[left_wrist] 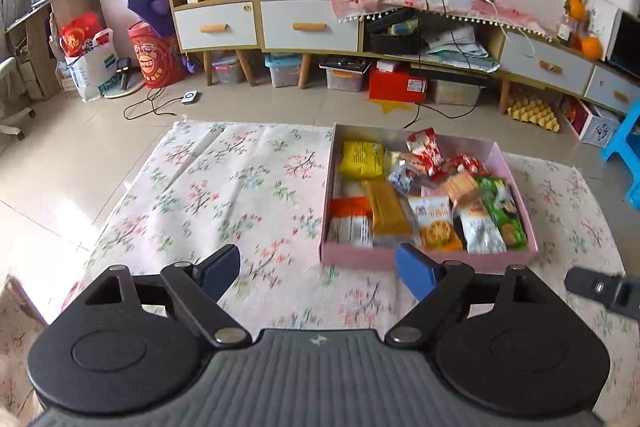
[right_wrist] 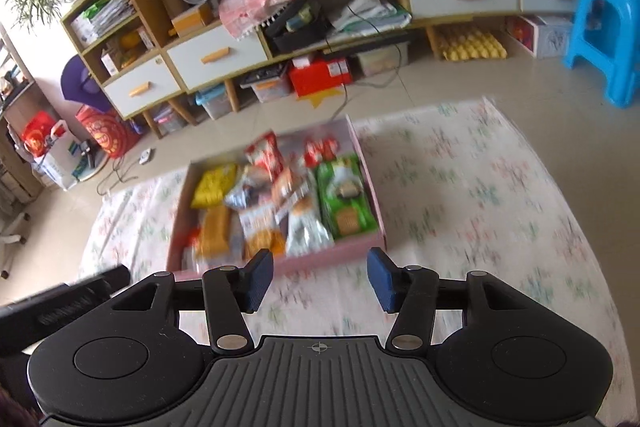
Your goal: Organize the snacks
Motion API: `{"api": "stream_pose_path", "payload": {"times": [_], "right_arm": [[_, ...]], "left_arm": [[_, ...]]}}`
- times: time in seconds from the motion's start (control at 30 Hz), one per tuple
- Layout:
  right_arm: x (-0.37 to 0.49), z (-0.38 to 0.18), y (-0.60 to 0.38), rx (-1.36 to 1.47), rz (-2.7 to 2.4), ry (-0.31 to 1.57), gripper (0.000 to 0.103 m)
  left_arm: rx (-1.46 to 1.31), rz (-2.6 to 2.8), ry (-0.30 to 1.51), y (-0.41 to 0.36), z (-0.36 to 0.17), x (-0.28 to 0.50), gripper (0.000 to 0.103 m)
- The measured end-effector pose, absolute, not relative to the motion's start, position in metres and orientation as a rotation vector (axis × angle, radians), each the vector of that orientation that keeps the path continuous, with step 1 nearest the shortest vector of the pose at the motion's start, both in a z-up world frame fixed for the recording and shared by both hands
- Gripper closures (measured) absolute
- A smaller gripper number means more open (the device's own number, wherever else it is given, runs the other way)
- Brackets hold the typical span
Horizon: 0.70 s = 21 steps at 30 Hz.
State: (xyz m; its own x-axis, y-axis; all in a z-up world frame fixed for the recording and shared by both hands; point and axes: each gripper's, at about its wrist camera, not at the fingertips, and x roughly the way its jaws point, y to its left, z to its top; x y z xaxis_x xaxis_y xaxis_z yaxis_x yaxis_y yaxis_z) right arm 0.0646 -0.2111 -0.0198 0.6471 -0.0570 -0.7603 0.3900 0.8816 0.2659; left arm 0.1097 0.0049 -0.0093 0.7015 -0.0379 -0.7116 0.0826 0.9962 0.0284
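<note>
A pink shallow box lies on a floral cloth and holds several snack packets: a yellow one, red and white ones, an orange biscuit pack, a green pack. My left gripper is open and empty, just in front of the box's near left corner. The box also shows in the right wrist view, blurred. My right gripper is open and empty, in front of the box's near right corner. Part of the right gripper shows at the left view's right edge.
A low wooden cabinet with white drawers runs along the wall, with storage bins and a red box beneath. A blue plastic stool stands on the floor at the right. Cables and bags lie at the left.
</note>
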Motion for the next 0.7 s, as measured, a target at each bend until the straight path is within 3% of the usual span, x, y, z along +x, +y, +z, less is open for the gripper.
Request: {"api": "stream_pose_path", "payload": {"times": [0.23, 0.33, 0.47, 0.53, 0.7], "right_arm": [[0.008, -0.017, -0.186, 0.301, -0.293, 0.841, 0.050], [-0.013, -0.010, -0.173, 0.253, -0.293, 0.804, 0.036], [-0.032, 0.002, -0.154, 0.175, -0.309, 0.740, 0.028], [-0.040, 0.010, -0.151, 0.178, -0.310, 0.689, 0.017], [-0.036, 0.012, -0.141, 0.134, -0.318, 0.688, 0.016]], "left_arm": [[0.068, -0.104, 0.785, 0.014, -0.012, 0.051, 0.011], [0.095, -0.135, 0.741, 0.015, -0.008, 0.030, 0.005], [0.130, -0.152, 0.701, 0.013, -0.006, 0.018, 0.001], [0.120, -0.151, 0.692, 0.013, -0.003, 0.018, 0.001], [0.109, -0.117, 0.717, 0.013, -0.009, 0.026, 0.001]]}}
